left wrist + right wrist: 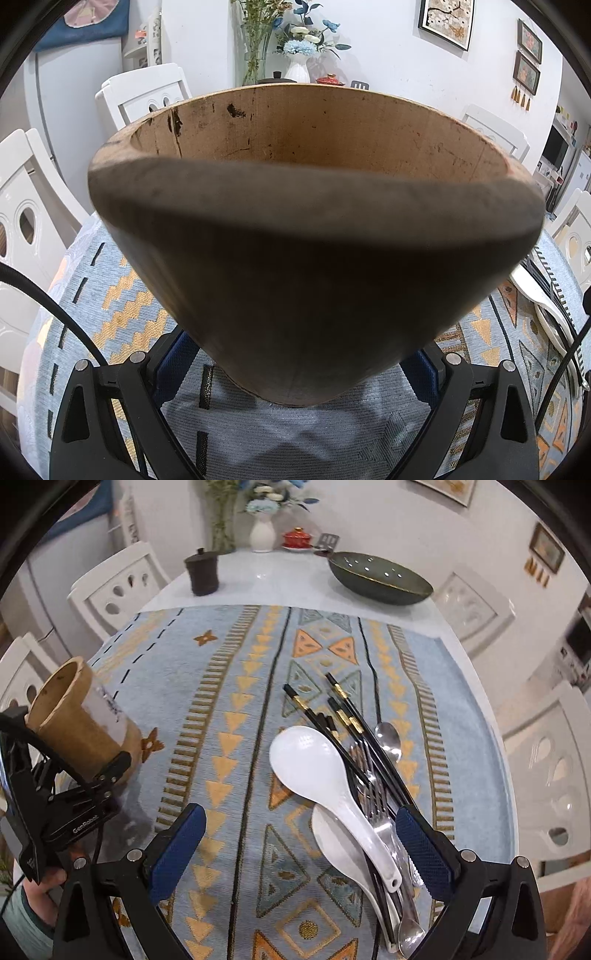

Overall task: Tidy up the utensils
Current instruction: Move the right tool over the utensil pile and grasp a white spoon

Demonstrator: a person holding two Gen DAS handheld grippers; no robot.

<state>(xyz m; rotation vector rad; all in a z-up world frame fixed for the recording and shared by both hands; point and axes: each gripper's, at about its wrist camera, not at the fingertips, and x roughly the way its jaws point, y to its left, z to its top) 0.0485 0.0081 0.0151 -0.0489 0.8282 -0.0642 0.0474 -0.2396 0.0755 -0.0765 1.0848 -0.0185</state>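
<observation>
A bamboo utensil cup [303, 229] fills the left wrist view, and my left gripper [299, 369] is shut on its lower body. The right wrist view shows that cup [74, 720] tilted at the left edge of the cloth, inside my left gripper [92, 764]. A pile of utensils lies on the right: two white ceramic spoons [314, 768], black chopsticks [343, 709], forks [373, 794] and metal spoons [389, 736]. My right gripper [299, 849] hangs open above the cloth, its right pad [421, 849] at the edge of the pile.
A patterned blue cloth [229, 701] covers the near part of the white table. At the far end stand a dark oval dish [380, 578], a dark lidded cup [201, 572], a white vase [262, 533] and a red pot [297, 537]. White chairs [114, 587] ring the table.
</observation>
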